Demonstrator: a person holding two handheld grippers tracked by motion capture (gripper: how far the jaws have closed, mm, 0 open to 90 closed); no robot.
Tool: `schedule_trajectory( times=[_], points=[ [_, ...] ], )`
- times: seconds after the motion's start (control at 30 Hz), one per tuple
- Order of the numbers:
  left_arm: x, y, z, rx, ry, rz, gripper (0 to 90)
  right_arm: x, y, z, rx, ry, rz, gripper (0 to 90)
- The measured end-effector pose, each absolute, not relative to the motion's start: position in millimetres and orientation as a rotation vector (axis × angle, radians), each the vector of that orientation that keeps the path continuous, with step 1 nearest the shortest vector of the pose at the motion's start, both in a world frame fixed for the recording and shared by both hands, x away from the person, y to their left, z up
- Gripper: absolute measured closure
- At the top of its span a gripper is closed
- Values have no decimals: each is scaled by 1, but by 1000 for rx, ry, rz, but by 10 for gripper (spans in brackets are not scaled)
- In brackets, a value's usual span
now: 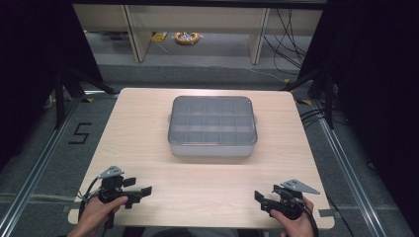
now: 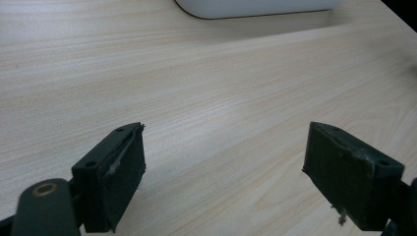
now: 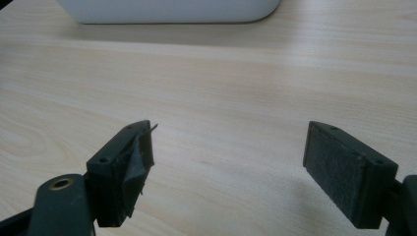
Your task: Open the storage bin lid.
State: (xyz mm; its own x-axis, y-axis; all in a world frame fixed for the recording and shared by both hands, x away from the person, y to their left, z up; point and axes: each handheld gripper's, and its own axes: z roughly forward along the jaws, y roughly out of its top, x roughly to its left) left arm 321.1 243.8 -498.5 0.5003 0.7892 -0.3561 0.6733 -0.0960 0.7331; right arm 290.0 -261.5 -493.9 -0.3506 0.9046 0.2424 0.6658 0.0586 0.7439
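At lower frame corners, left tool [image 1: 141, 191] and right tool [image 1: 259, 196] are resting released; worn pads [image 3: 135, 167] are risking slipping on the lidded box [image 1: 212, 126].

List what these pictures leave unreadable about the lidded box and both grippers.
- Compartment box: contents, high view; frosted lid blurs them.
- Box in both gripper views: top edge cuts off all but its base.
- Right gripper jaw gap, high view: too small; right gripper view shows it open.
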Motion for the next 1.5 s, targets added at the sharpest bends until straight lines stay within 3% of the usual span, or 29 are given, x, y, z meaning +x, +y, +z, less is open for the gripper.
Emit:
schedule_trajectory(
  times=[1.5],
  points=[
    [326, 247, -500, 1774, 1278, 109, 148, 297, -269, -496, 1660, 1973, 1293, 215]
  ],
)
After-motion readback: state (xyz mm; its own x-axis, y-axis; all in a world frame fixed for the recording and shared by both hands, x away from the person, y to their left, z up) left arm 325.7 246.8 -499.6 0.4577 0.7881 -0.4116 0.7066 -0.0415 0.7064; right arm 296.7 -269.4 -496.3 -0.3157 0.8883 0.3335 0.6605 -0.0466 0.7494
